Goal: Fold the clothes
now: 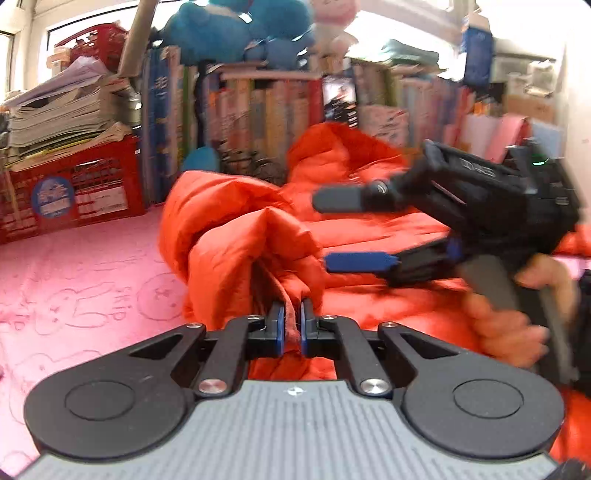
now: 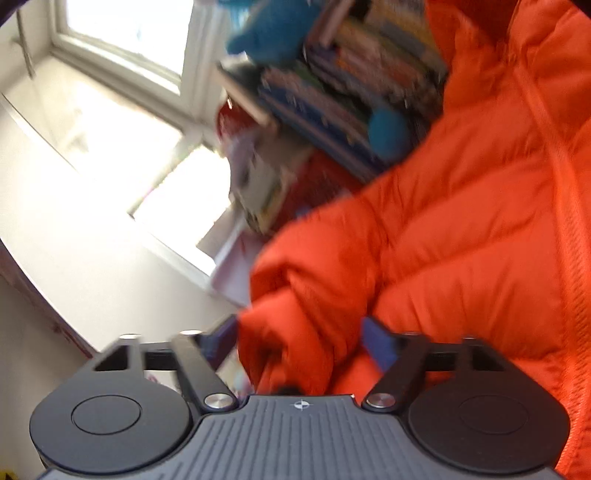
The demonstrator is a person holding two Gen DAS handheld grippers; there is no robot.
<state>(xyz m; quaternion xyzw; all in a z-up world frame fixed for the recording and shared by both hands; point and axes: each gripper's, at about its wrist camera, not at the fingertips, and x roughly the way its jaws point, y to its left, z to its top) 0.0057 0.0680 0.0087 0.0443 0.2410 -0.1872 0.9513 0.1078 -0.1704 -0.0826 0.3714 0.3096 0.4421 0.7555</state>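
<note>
An orange puffer jacket [image 1: 243, 229] lies bunched on a pink bedsheet [image 1: 74, 280]. My left gripper [image 1: 292, 326] is shut on a fold of the jacket's edge, lifting it into a peak. My right gripper [image 1: 325, 230] shows in the left wrist view at the right, turned sideways, its jaws wide apart over the jacket's body. In the right wrist view the right gripper [image 2: 299, 341] is open, with a thick fold of the jacket [image 2: 461, 221] lying between its fingers; the view is blurred.
A red crate [image 1: 74, 192] under stacked papers stands at the back left. A bookshelf [image 1: 280, 103] with blue plush toys [image 1: 236, 29] on top runs along the back. A bright window [image 2: 122, 37] shows in the right wrist view.
</note>
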